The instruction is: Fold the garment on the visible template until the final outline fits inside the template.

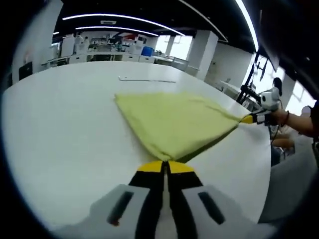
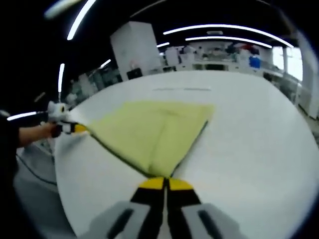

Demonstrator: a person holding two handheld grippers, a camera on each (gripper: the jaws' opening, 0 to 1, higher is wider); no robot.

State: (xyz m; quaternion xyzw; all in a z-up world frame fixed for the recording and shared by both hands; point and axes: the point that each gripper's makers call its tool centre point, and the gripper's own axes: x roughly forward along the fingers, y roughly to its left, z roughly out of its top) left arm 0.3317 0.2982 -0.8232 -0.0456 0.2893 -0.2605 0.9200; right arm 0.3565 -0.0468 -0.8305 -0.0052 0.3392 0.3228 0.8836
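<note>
Jaws pinched on two corners of the garment

Left gripper (image 1: 165, 167) and right gripper (image 2: 165, 181) each clamp a corner of the yellow garment (image 1: 174, 122), which fans from bottom centre toward mid-frame over the white table (image 1: 65, 129); a faint template line (image 1: 147, 79), probably, lies beyond

White table (image 1: 60, 129), white pillars (image 2: 135, 50), ceiling light strips (image 1: 114, 18), bright windows (image 1: 182, 47) behind.
</note>
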